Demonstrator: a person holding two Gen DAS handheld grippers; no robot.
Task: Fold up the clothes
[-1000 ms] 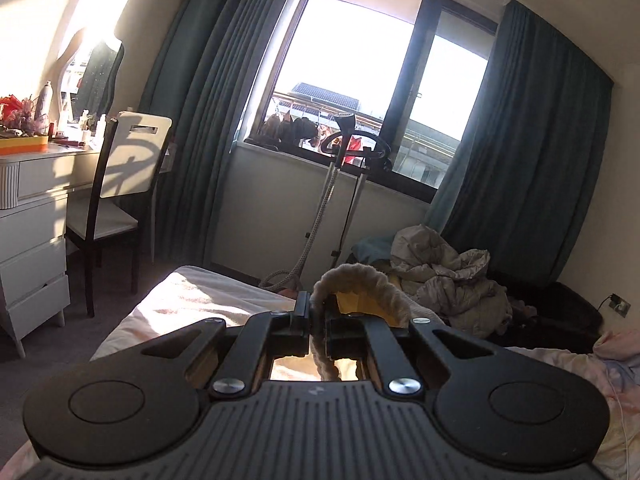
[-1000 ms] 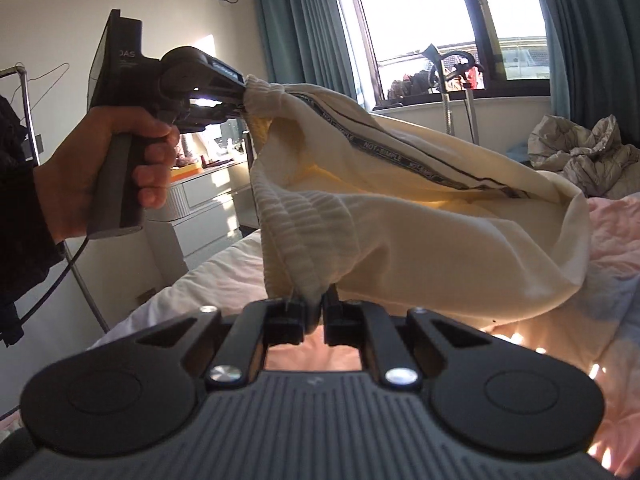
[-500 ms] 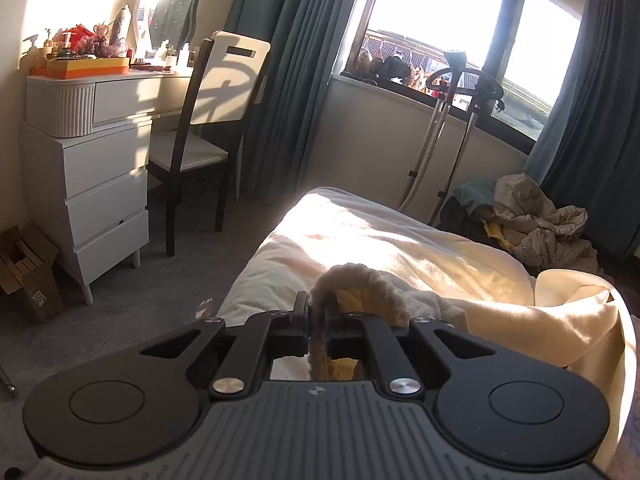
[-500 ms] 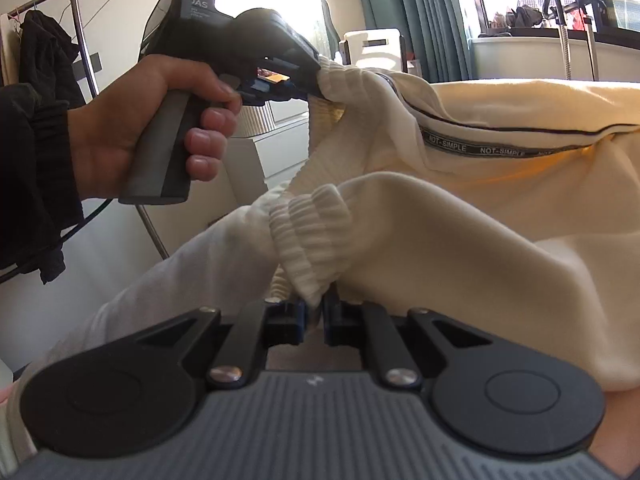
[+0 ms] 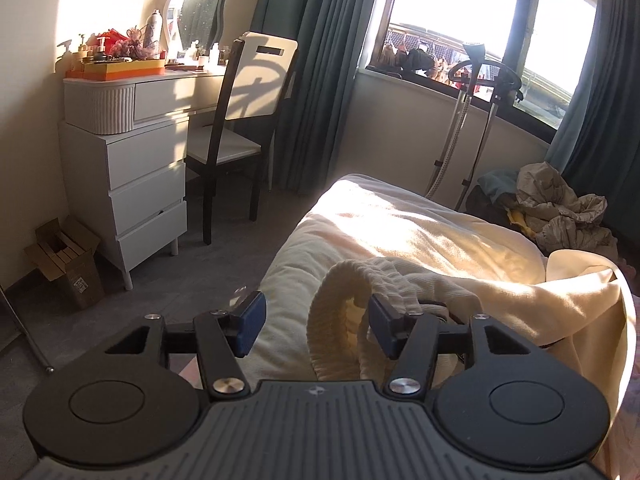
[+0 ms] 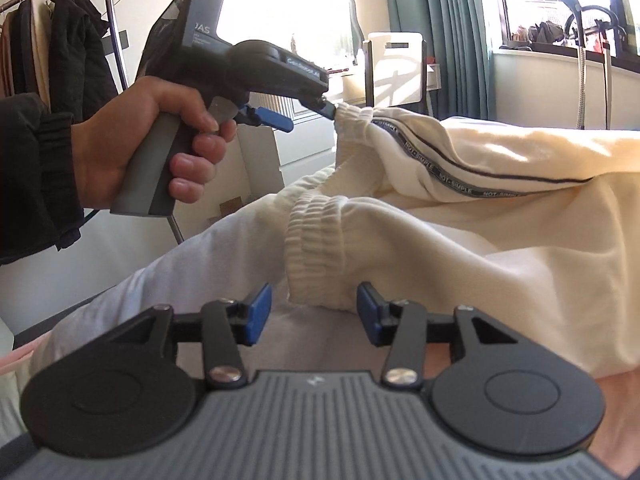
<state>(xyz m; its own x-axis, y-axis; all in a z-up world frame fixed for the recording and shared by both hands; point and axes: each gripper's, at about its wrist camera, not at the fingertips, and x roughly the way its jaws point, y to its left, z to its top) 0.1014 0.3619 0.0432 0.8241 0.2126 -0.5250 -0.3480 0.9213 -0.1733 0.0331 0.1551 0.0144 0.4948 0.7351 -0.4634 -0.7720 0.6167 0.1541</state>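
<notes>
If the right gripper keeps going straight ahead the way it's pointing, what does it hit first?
Most likely the ribbed cuff of the cream sweatpants, which lies just ahead of the right gripper, in line with its open jaws. Depth is hard to judge through the fisheye.

cream sweatpants (image 6: 500, 216), ribbed cuffs, dark side stripe with printed lettering tape; gripper pads (image 6: 258, 314) blue, bodies black/grey; teal curtains (image 5: 316, 72); white dresser (image 5: 140, 184); chair (image 5: 248, 120) black frame, white back; orange tray (image 5: 120, 69); grey carpet (image 5: 224, 264); black sleeve (image 6: 36, 176)
</notes>
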